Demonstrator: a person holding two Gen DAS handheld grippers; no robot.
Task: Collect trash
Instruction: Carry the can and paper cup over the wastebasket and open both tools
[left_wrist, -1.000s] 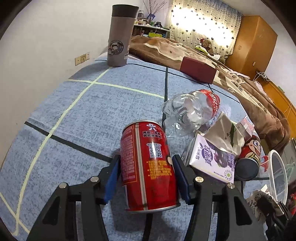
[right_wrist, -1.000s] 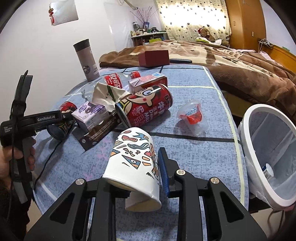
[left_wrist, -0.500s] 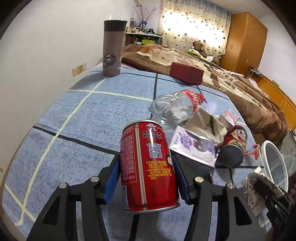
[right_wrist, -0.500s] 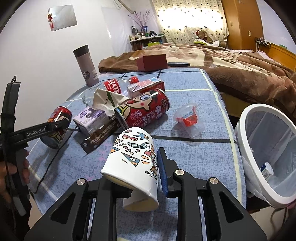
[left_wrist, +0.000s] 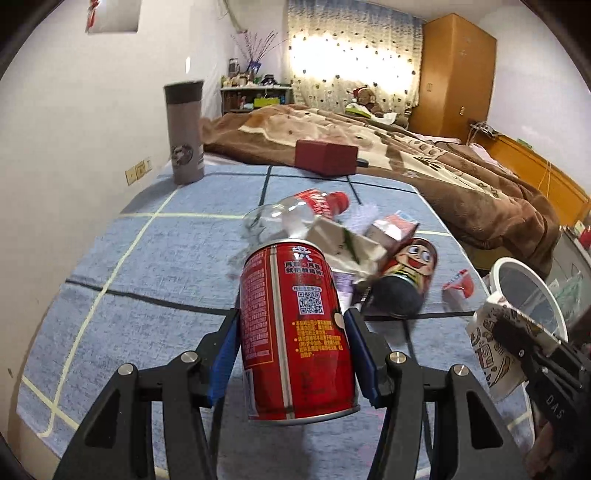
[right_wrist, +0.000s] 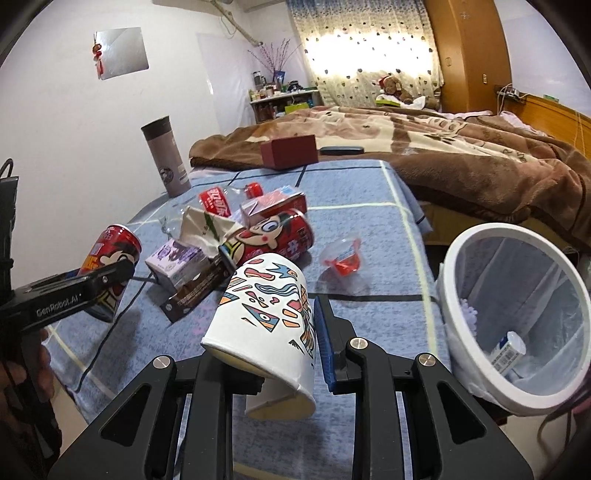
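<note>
I have both hands loaded. My left gripper (left_wrist: 291, 354) is clamped on the red can (left_wrist: 295, 332), blue pads pressed on its two sides, and the can hangs clear above the blue bedspread (left_wrist: 155, 258) at the near left. My right gripper (right_wrist: 280, 339) is closed tight on the patterned paper cup (right_wrist: 266, 325), carried tilted with its mouth toward the near side, just left of the white bin (right_wrist: 517, 332), which stands off the bed's right edge.

My main worry is the cup. It is thin paper and it sits skewed between the jaws; I think one finger is inside the rim, though the cup hides it, so I can't be sure. A squeeze this hard could buckle the wall and let it twist out short of the bin. The can is rigid, smooth, glossy metal held only by two narrow pads, so a quick swing could make it slide or rotate. Both hands heading for one opening could also collide.

Still on the bedspread, at the far middle: a clear crushed bottle (right_wrist: 218, 203), a cartoon-printed can (right_wrist: 277, 236) on its side, soft cartons, a dark wrapper and a small jelly cup (right_wrist: 341, 258). The bin's liner is thin, translucent plastic and could snag.
</note>
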